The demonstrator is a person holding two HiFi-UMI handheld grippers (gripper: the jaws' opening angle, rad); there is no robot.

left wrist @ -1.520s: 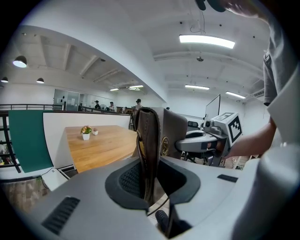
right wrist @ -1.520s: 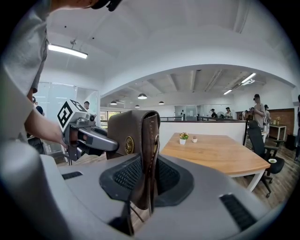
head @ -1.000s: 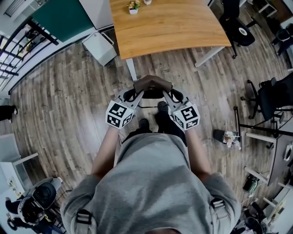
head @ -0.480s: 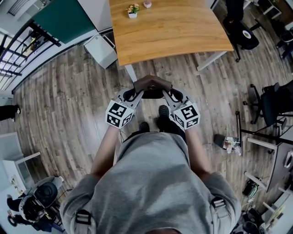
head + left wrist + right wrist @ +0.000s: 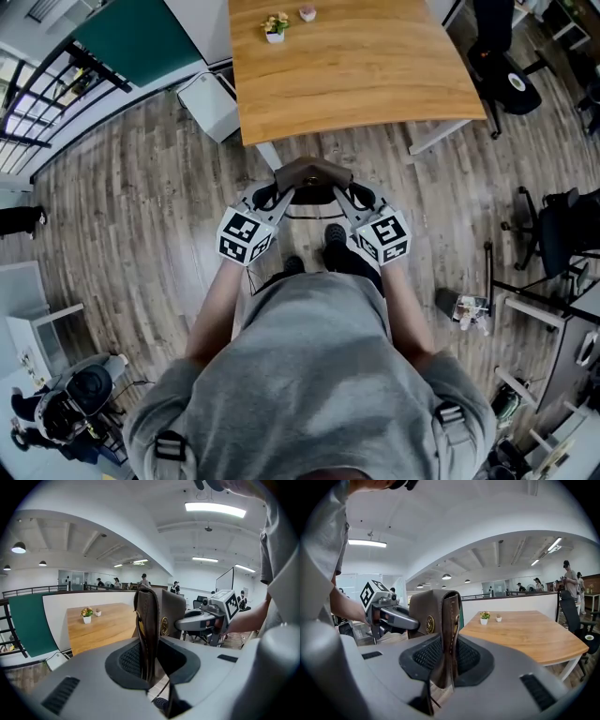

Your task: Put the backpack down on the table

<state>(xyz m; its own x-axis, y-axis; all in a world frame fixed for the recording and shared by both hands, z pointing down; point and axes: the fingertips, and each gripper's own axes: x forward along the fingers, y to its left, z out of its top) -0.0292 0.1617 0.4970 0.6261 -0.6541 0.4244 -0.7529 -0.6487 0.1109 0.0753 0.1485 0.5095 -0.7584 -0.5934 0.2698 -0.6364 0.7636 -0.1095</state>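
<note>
**Backpack hanging short of the desk, pinched by two thin edges**

The person is holding the brown backpack (image 5: 312, 175) in the air above the wooden floor (image 5: 141, 206), just short of the desk's (image 5: 356, 75) near edge and close to its near-left leg. The left gripper (image 5: 274, 194) is clenching one side edge of the bag and the right gripper (image 5: 349, 194) is clenching the other. In each gripper view the leather is standing upright between the pads, and nothing else is bearing the weight.

The likeliest failure, as I judge it, is the leather sliding out of one pair of pads. Each grip is catching only a narrow strip, so a jolt or uneven pull could leave the bag swinging from the other side and dropping to the floor.

The bag's bottom is hanging out of sight below the grippers, so it could be knocking the near edge if it is not raised enough. A thin cord is dangling under the jaws and could be snagging there too.

Letting go too near that edge risks the bag tipping back off. The two small pots (image 5: 274, 26) at the far-left corner are sitting well apart, so they are facing little danger.
</note>
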